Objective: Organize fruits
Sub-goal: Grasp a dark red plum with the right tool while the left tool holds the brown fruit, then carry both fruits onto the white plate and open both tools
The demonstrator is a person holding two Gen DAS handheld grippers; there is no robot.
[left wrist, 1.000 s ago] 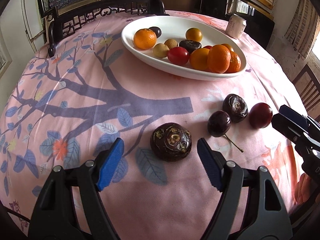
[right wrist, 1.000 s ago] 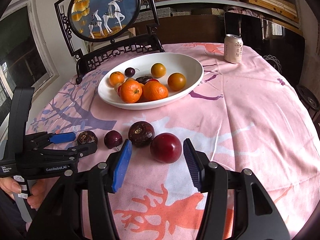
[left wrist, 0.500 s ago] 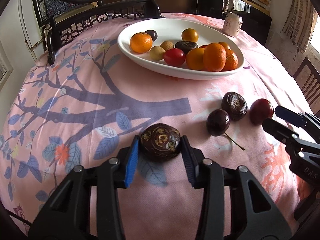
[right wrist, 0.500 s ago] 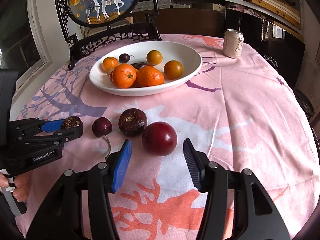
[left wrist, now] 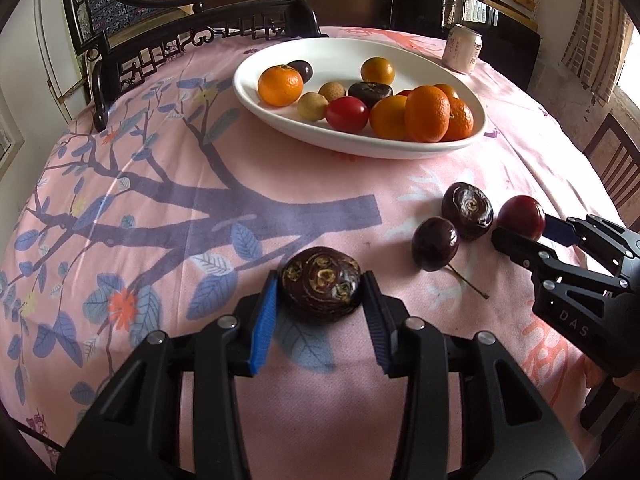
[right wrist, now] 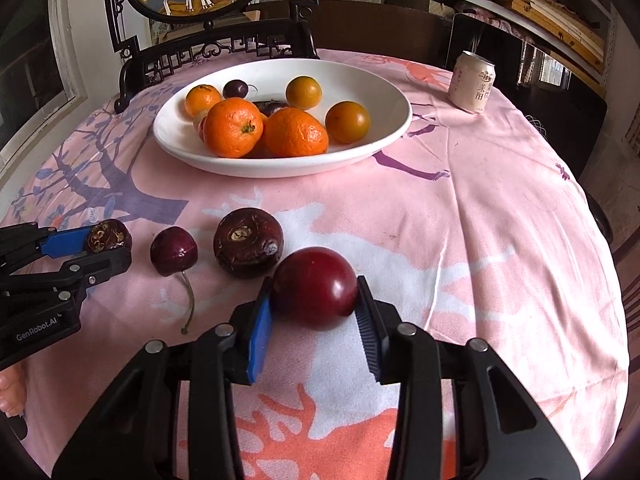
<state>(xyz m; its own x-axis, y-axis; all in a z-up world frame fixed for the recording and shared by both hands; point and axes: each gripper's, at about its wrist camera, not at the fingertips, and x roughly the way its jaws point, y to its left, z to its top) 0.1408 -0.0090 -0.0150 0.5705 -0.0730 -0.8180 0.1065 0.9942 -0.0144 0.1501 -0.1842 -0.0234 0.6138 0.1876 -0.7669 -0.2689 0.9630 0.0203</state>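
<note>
Now left gripper (left wrist: 320, 300) fingers clamped on the dark chestnut (left wrist: 319, 289), right gripper (right wrist: 314, 312) fingers just closing against the red plum (right wrist: 314, 286)

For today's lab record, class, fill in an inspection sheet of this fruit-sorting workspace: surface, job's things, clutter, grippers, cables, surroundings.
Surface: round table under a pink tablecloth with a tree print.
Job's things: white bowl of oranges and small fruits; on the cloth, a cherry, a water chestnut, a second water chestnut and a red plum.
Clutter: drink can beyond the bowl.
Grippers: left gripper shut on the second water chestnut; right gripper has just been closing, pads now on the red plum.
Cables: nothing seen.
Surroundings: carved dark chair, round picture stand, shelves.
</note>
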